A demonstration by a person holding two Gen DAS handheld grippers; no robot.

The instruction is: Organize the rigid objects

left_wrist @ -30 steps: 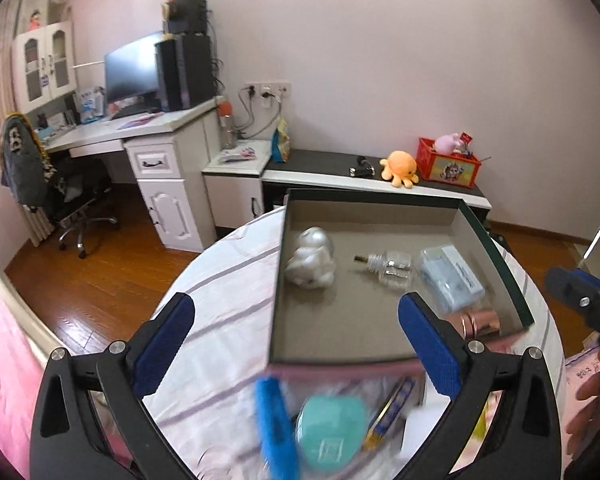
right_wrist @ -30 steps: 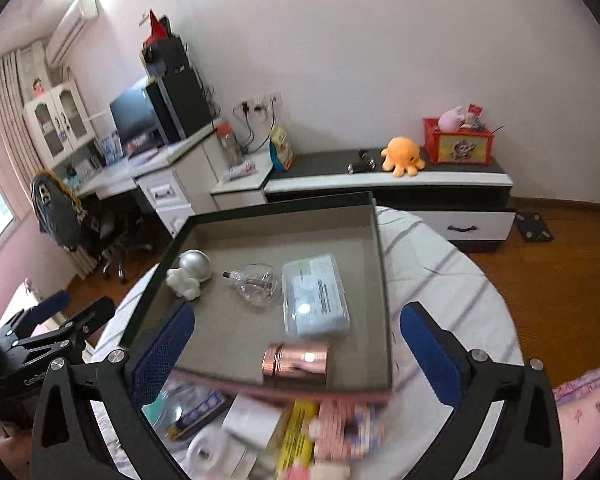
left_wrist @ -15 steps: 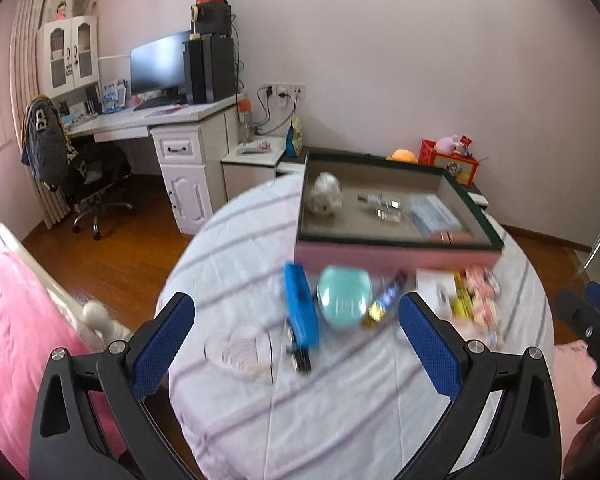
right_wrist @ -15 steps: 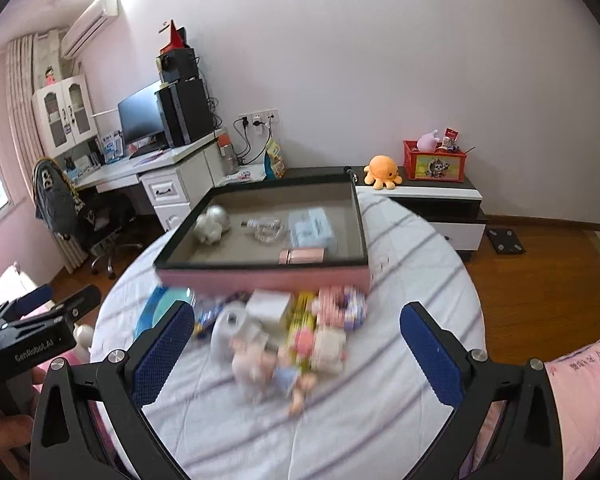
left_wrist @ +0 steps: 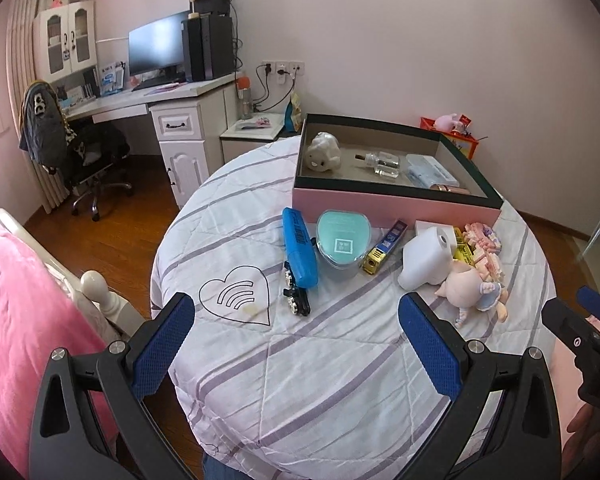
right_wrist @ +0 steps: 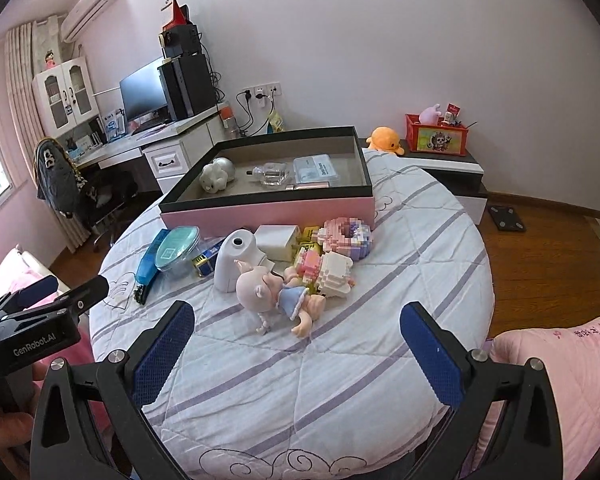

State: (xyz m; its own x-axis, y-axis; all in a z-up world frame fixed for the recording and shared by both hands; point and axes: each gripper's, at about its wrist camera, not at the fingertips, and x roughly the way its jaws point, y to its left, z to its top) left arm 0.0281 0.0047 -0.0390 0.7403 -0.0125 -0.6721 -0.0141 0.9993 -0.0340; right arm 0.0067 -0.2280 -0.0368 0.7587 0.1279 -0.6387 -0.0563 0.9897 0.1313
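A pink box with a dark rim stands at the far side of a round quilt-covered table. Inside lie a white figurine, a glass bottle, a clear case and a copper tube. In front of the box lie a blue stapler, a teal case, a white dispenser, a doll and block toys. My left gripper and right gripper hover open over the near edge, holding nothing.
A small black toy lies by the stapler, a gold-capped tube by the teal case. A pink bed is at the left, a desk with chair behind, and a low cabinet at the back right.
Both grippers have pulled back and up from the box toward the near edge of the table, so the loose items in front of the box have come fully into view. Both stay open.
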